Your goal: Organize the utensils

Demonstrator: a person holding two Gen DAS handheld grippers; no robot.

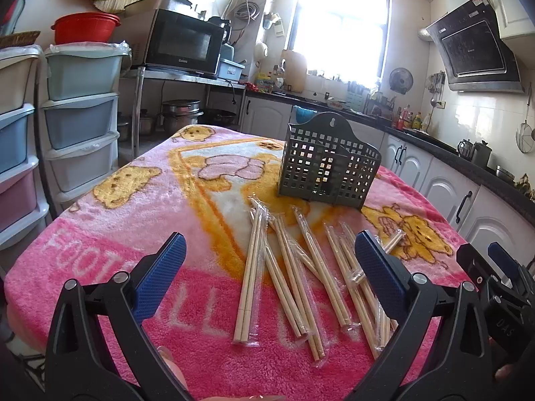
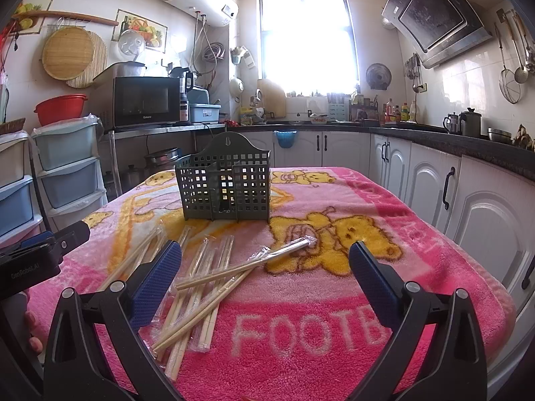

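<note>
**Wrapped chopsticks, loose heap, nothing gripped**

Both my claws, left gripper (image 1: 269, 279) and right gripper (image 2: 265, 282), gape wide, empty. Just ahead: chopsticks (image 1: 284, 274) strewn on the pink blanket (image 1: 110, 234). Light, stiff, film-slick, I judge; pinch one pair mid-length. Beyond stands the holder (image 2: 225, 185), upright.

The right tongs (image 2: 265, 277) stand wide open at the bottom of the frame; wrapped chopsticks (image 2: 200, 280) lie lower left, a grey basket (image 2: 227, 187) at center.

Both wrist views face the window, sharing holder (image 1: 326, 163) and chopsticks (image 2: 200, 287)
</note>
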